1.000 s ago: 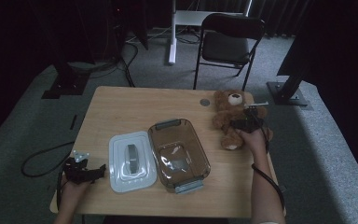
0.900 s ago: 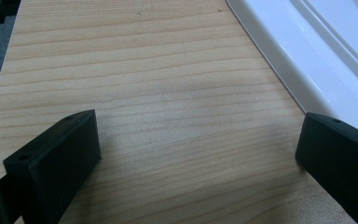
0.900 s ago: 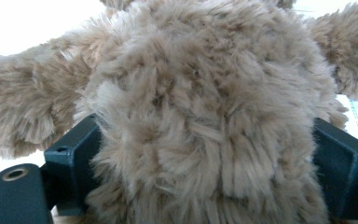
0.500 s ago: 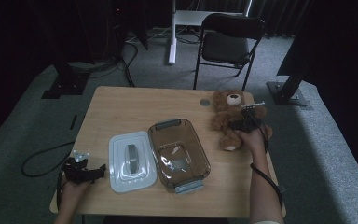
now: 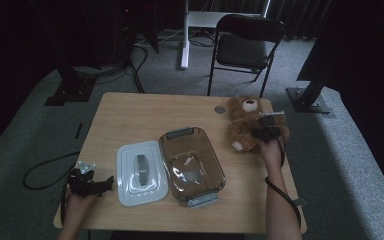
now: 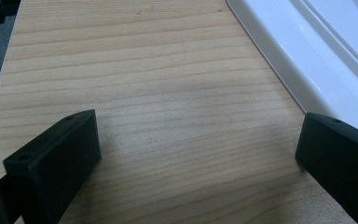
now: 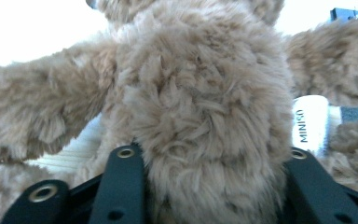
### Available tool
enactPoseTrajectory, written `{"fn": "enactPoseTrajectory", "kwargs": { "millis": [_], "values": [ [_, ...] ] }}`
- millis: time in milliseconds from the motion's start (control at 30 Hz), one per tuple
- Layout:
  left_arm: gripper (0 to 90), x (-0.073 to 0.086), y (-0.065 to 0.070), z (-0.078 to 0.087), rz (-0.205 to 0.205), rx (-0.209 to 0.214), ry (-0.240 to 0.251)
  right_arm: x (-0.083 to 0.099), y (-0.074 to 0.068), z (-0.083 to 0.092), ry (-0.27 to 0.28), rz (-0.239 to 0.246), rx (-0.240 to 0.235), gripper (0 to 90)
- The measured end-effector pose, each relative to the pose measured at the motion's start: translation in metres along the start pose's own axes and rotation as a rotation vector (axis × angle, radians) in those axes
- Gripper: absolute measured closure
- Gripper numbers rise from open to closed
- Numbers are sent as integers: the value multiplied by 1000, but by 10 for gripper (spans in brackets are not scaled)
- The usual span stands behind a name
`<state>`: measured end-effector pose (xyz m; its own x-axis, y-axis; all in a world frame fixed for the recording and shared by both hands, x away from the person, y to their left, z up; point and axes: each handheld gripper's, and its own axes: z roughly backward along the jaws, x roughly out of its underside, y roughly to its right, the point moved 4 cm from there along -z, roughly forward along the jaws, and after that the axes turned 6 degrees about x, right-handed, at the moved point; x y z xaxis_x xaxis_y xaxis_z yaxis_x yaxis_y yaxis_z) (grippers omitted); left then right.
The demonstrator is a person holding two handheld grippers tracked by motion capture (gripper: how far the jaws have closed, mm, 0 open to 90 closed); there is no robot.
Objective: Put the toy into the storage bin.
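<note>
A brown teddy bear (image 5: 245, 127) lies at the table's right edge, head toward the far side. My right gripper (image 5: 266, 129) sits on its body. In the right gripper view the furry torso (image 7: 200, 93) is between the jaws of my right gripper (image 7: 214, 186), which have just been closing and now press into the fur on both sides. A white label (image 7: 310, 123) sticks out at the bear's side. My left gripper (image 5: 92, 184) rests at the front left of the table. In its own view, my left gripper (image 6: 196, 158) is open over bare wood, beside the white lid (image 6: 326, 60).
The white lid (image 5: 141, 171) with a grey handle lies flat next to a clear brown-tinted container (image 5: 191, 162) at the table's middle front. A small grey disc (image 5: 220, 109) sits in the tabletop near the bear's head. A folding chair (image 5: 247, 47) stands beyond the table (image 5: 145, 115).
The right hand has shifted only slightly against the bear. The left hand, the lid and the container have stayed where they were.
</note>
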<state>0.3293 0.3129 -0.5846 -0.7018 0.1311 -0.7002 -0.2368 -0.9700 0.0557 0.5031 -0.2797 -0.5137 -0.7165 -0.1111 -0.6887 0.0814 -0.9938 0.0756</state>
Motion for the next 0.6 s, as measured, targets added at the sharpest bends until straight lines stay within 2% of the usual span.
{"fn": "enactPoseTrajectory", "kwargs": {
  "millis": [233, 367, 600],
  "values": [
    [5, 0, 0, 0, 0, 0, 0, 4, 4, 22, 37, -64, -28, 633],
    [5, 0, 0, 0, 0, 0, 0, 5, 1, 37, 68, -41, -33, 633],
    [5, 0, 0, 0, 0, 0, 0, 0, -9, 69, 123, -18, -71, 631]
  ]
}}
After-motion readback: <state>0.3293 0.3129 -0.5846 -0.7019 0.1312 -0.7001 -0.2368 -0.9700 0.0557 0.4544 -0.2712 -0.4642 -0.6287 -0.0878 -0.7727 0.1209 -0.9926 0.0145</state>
